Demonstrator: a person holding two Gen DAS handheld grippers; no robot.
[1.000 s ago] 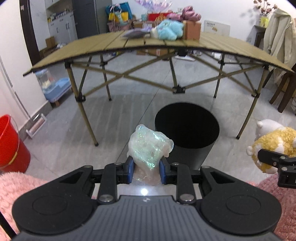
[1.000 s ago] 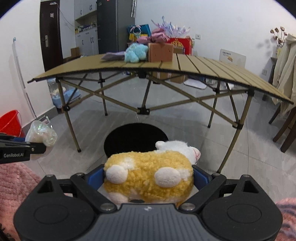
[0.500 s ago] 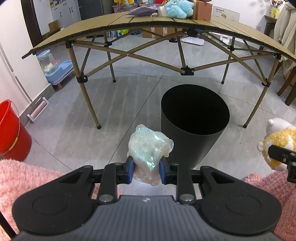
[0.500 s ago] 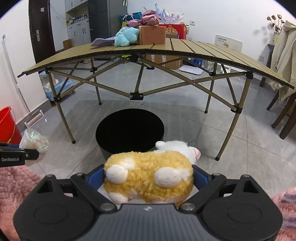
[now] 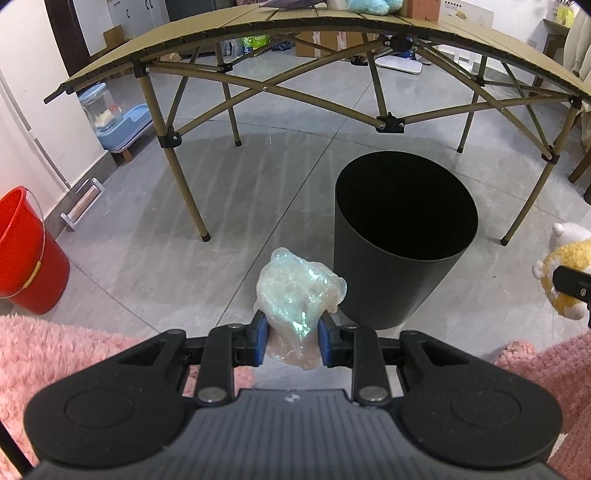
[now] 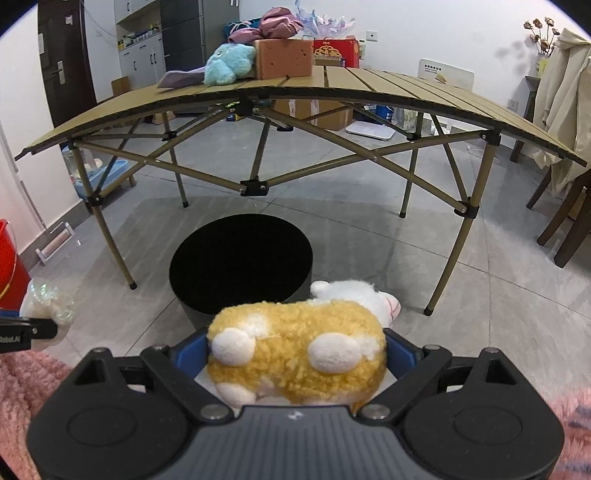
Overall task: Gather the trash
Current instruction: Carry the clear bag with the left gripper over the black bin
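Grey floor tiles spread under a tan folding table with crossed metal legs; its nearest legs stand just behind and to either side of the black cylindrical bin, which sits upright on the floor with its mouth open and nothing across it. A red bucket stands well apart at the left by the wall, beside a small blue pet feeder. Pink fluffy fabric edges both lower corners of the left wrist view. On the tabletop, far from the bin, lie a light-blue plush and a brown box.

The left gripper has its blue pads drawn in narrow and clamped on a crumpled wad of iridescent plastic film. The wad stands taller than wide, its long axis running up out of the pads, its top just beside the bin's near left wall but outside the rim.

The right gripper is spread wide with a yellow-and-white plush toy gripped between its pads. The toy lies crosswise, long axis from pad to pad, its white head pointing forward and right, close to the bin's near rim in that view.
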